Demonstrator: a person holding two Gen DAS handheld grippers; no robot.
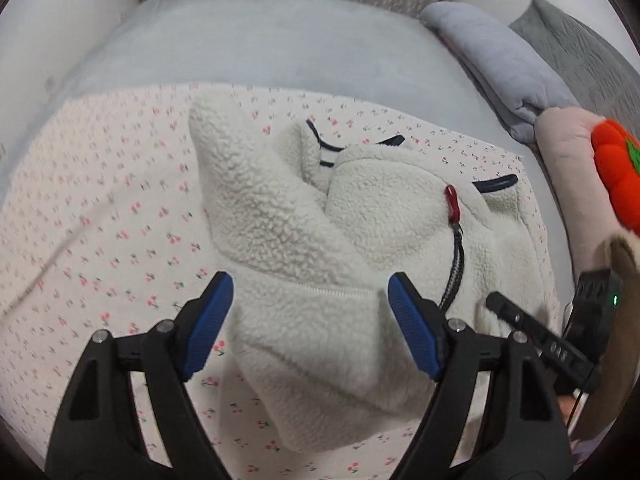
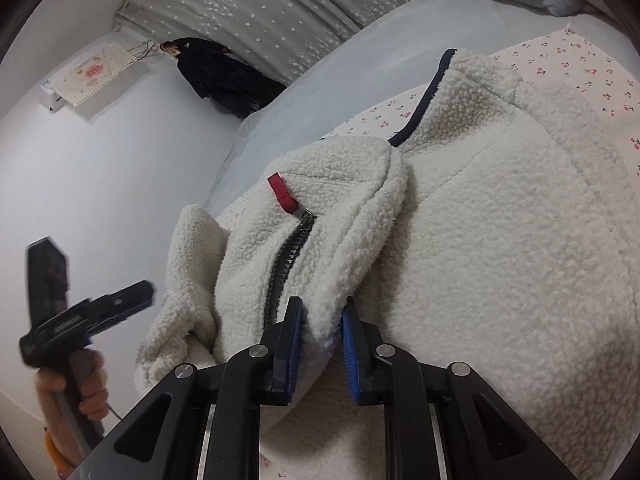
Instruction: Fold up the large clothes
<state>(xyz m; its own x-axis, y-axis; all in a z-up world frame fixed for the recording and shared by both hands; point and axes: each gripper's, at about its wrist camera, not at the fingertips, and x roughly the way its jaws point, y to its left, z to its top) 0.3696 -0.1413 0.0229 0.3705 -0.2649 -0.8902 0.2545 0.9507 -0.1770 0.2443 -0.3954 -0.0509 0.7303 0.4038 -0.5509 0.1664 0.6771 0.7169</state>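
Observation:
A cream fleece jacket (image 1: 320, 264) with navy trim, a dark zipper (image 1: 454, 276) and a red pull tab lies bunched on a cherry-print sheet (image 1: 100, 220). My left gripper (image 1: 310, 320) is open just above the jacket's near part, holding nothing. In the right wrist view my right gripper (image 2: 322, 344) is shut on a fold of the jacket (image 2: 480, 240) beside the zipper (image 2: 284, 264). The right gripper also shows at the left wrist view's right edge (image 1: 536, 336). The left gripper shows in the right wrist view at lower left (image 2: 80, 312), held in a hand.
The sheet lies on a pale grey bed (image 1: 280, 40). A folded grey blanket (image 1: 500, 64), a grey pillow (image 1: 580, 48), a pink cushion and an orange plush (image 1: 616, 176) sit at the right. Curtains (image 2: 260, 8) and dark hanging clothes (image 2: 224, 76) stand beyond the bed.

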